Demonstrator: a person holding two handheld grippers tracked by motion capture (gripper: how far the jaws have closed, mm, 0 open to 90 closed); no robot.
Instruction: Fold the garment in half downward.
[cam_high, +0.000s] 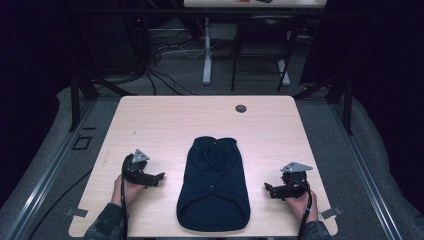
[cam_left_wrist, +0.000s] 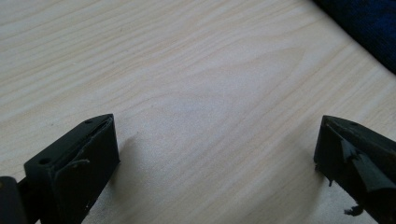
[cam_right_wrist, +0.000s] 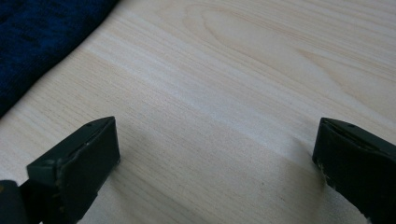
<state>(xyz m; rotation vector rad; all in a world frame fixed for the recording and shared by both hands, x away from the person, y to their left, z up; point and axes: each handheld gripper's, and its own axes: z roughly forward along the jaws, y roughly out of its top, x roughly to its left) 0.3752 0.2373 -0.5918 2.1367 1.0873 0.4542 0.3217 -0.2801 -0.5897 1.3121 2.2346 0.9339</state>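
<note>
Two grippers rested on the table (cam_high: 150, 120), one at either side of a dark blue garment (cam_high: 214, 184) that lay flat and lengthwise in the middle, its wider hem toward the person. The left gripper (cam_high: 159, 177) pointed inward at the cloth with its jaws spread wide over bare wood, and the right gripper (cam_high: 268, 188) did the same from the other side, also empty. Neither touched the garment, whose edge showed at the corner of each gripper view. The work seemed to stand at its start, probably a fold; the next move would call for each gripper to close in on a near edge and pinch it. The pale wood-grain top had a small round grommet (cam_high: 241, 108) near its far edge. Beyond it, the dim room held cables (cam_high: 165, 50) and table legs (cam_high: 207, 50) on a grey floor.
</note>
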